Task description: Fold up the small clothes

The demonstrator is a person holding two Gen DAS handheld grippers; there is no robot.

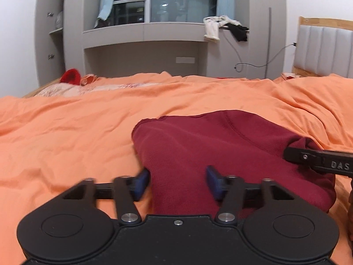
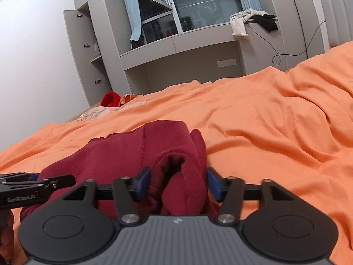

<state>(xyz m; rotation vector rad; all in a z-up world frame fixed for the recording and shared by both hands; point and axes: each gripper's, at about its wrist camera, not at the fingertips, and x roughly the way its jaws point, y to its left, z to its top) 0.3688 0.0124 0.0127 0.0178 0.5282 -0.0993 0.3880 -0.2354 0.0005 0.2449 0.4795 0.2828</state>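
Both your tongs, left gripper and right gripper, gape wide around the maroon garment, apparently straddling its near edge for a fold.

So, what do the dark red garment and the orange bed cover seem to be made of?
The dark red garment looks like thick, matte knit, perhaps fleece or sweatshirt cotton: soft bulky folds and a stitched seam show. The orange bed cover looks like thin, smooth woven cotton or similar, matte, with fine sharp wrinkles.
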